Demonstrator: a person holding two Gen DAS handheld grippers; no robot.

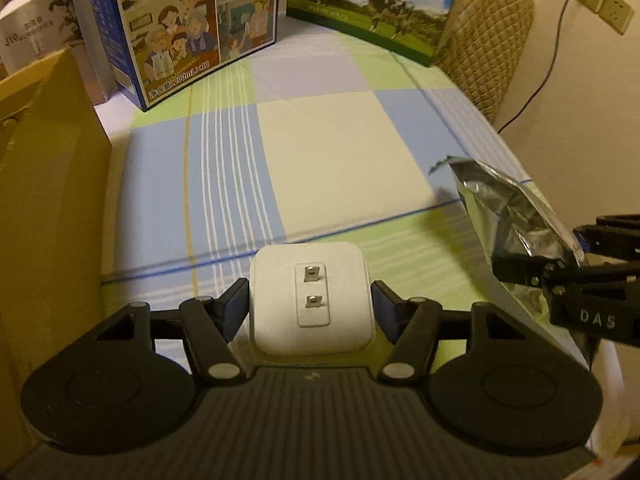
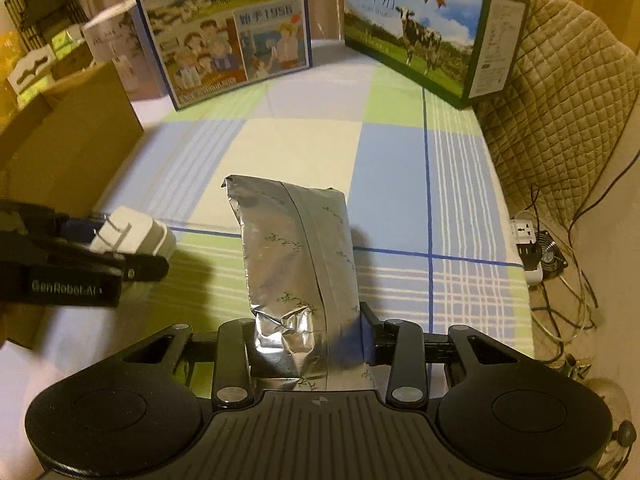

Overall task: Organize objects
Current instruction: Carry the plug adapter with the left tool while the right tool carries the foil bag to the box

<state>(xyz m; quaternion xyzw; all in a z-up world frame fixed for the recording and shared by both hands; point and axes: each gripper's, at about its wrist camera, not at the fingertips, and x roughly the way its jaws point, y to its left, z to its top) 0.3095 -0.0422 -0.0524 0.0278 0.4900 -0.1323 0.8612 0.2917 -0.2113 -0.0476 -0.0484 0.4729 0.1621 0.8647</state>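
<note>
Now the left gripper (image 1: 310, 307) pinches a white square plug block (image 1: 312, 298), and the right gripper (image 2: 308, 342) pinches a tall silver foil bag (image 2: 298, 264) by its bottom. Both are up over the checked cloth (image 1: 320, 140). The open brown cardboard box (image 1: 44, 168) sits left, closest to the left gripper.

The silver foil pouch (image 2: 298, 264) has its lower end hidden behind the right gripper's (image 2: 308, 344) body, and in the left wrist view it is partly covered by that gripper's black linkage. The white plug adapter (image 1: 311, 304) shows only its pronged face — its sides sit behind the blue pads (image 1: 234, 310). Both milk cartons are cut off at the top edge — the cartoon-family carton (image 1: 188, 28) and the cow carton (image 1: 376, 8) — and their small print is unreadable.
</note>
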